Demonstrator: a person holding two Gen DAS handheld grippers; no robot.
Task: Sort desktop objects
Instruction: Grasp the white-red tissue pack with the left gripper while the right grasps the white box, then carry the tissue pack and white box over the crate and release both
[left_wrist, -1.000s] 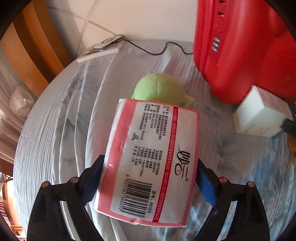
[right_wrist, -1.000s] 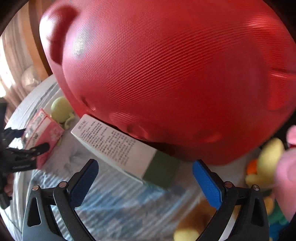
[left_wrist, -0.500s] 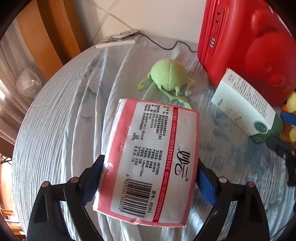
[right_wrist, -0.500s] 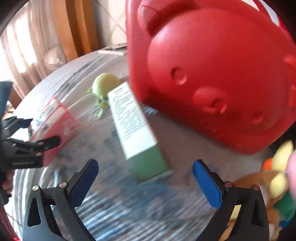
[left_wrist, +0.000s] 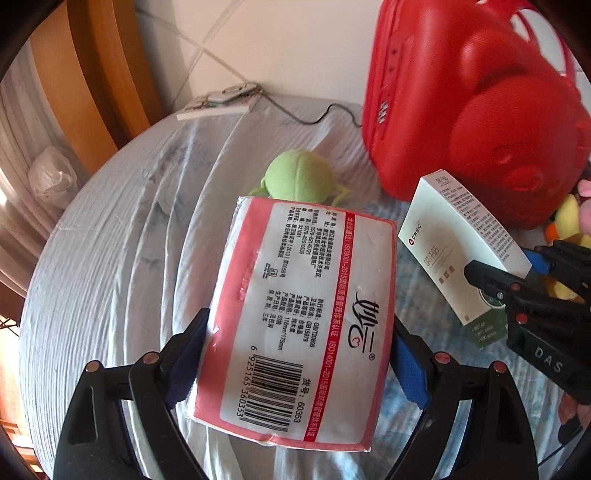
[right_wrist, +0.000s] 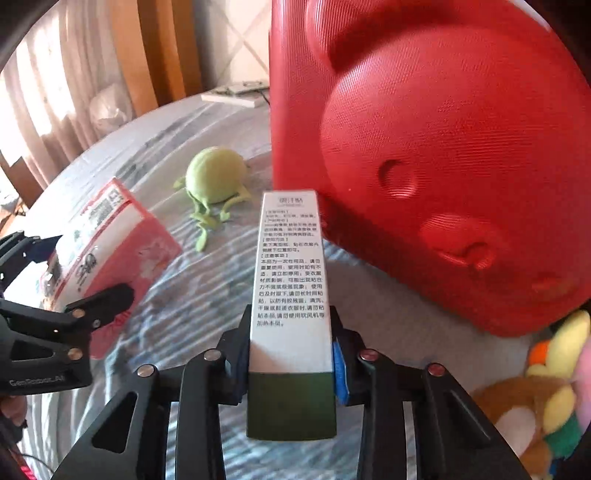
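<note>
A pink-and-white tissue pack (left_wrist: 295, 325) hangs over the cloth-covered round table (left_wrist: 110, 258). My left gripper (left_wrist: 299, 350) is shut on its long sides, the jaws closing slightly tighter. A tall white box with a green end (right_wrist: 290, 258) stands between the blue pads of my right gripper (right_wrist: 290, 343); those jaws are closing and press on both its sides. From the left wrist, the box (left_wrist: 454, 236) and right gripper (left_wrist: 506, 264) are at the right. From the right wrist, the pack (right_wrist: 110, 236) and left gripper (right_wrist: 86, 266) are at the left.
A green round plush (left_wrist: 295, 177) lies mid-table behind the pack. A big red hard case (right_wrist: 424, 147) stands at the right, close behind the box. Several plush toys (right_wrist: 535, 406) pile at the right edge. A remote on a white slab (left_wrist: 221, 99) with a cable lies at the back.
My right gripper swung round, lined up with the white box and closed on it from wide open. The left gripper carried the tissue pack a little up and back.
</note>
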